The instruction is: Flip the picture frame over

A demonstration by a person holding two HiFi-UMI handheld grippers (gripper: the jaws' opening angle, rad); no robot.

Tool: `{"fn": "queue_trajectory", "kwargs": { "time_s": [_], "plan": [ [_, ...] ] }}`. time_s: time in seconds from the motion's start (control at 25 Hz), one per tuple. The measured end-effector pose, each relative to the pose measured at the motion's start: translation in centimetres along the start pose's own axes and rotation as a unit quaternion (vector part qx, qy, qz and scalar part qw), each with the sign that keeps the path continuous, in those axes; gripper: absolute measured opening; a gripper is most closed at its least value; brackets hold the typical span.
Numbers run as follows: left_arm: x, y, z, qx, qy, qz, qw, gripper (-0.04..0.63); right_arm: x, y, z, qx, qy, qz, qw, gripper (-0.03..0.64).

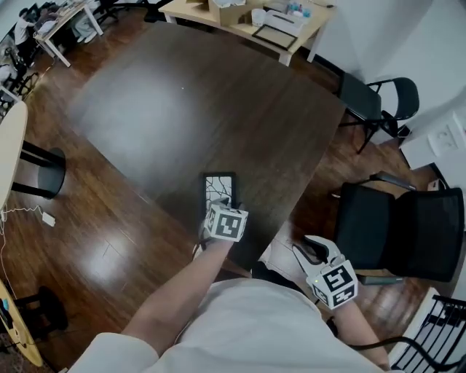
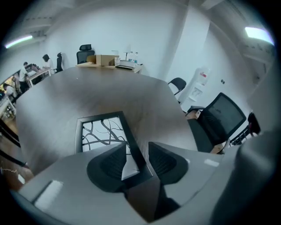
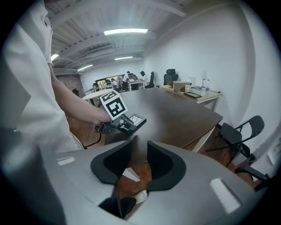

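Note:
The picture frame [image 1: 218,188] is black-edged with a white branch print facing up, and it lies flat near the front edge of the dark table [image 1: 182,109]. My left gripper [image 1: 220,206] points down at its near end. In the left gripper view the jaws [image 2: 137,151] stand apart, astride the near right edge of the frame [image 2: 102,132], and the pads do not visibly press it. My right gripper [image 1: 309,248] hovers off the table to the right, above the floor. Its jaws [image 3: 138,151] are open and hold nothing. The right gripper view shows the frame [image 3: 134,120] beyond the left gripper [image 3: 115,126].
A black office chair [image 1: 397,233] stands close at the right, and a folding chair [image 1: 378,98] sits beyond the table's right corner. A light wooden table [image 1: 247,18] with boxes is at the back. People sit at far desks [image 2: 30,70].

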State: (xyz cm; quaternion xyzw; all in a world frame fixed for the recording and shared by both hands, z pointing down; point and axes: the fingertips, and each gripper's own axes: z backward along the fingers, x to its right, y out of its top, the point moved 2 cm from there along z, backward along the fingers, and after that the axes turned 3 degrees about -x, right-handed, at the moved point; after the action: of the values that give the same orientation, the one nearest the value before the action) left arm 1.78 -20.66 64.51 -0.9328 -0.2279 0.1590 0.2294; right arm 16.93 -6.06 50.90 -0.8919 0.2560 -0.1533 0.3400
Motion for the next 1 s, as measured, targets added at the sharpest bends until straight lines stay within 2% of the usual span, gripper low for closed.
{"fn": "queue_trajectory", "kwargs": {
  "time_s": [0.2, 0.24, 0.32, 0.48, 0.72, 0.92, 1.0],
  "plan": [
    [-0.4, -0.4, -0.5, -0.010, 0.075, 0.024, 0.9969, 0.130, 3.3, -0.9, 0.5, -0.007, 0.050, 0.002, 0.999, 0.117],
    [-0.5, -0.3, -0.4, -0.010, 0.092, 0.022, 0.9955, 0.107, 3.8, -1.2, 0.5, -0.009, 0.058, 0.000, 0.998, 0.117],
    [-0.5, -0.3, -0.5, -0.008, 0.121, 0.009, 0.9925, 0.106, 4.5, -1.6, 0.3, -0.014, 0.070, 0.002, 0.997, 0.117],
    [-0.4, -0.8, -0.4, -0.007, 0.142, 0.013, 0.9898, 0.074, 4.8, -1.3, -0.2, -0.011, 0.089, 0.013, 0.996, 0.117],
    [-0.2, -0.9, 0.6, 0.001, 0.119, 0.033, 0.9923, 0.063, 5.0, -0.5, -0.2, -0.002, 0.101, 0.014, 0.995, 0.117],
    [0.8, 0.6, 3.0, 0.052, 0.064, 0.061, 0.9947, 0.063, 4.6, -1.1, -0.6, -0.004, 0.108, 0.016, 0.994, 0.115],
    [1.4, 1.2, 4.0, 0.069, 0.026, 0.079, 0.9941, 0.063, 4.2, -1.2, -0.9, -0.006, 0.108, 0.018, 0.994, 0.115]
  ]
}}
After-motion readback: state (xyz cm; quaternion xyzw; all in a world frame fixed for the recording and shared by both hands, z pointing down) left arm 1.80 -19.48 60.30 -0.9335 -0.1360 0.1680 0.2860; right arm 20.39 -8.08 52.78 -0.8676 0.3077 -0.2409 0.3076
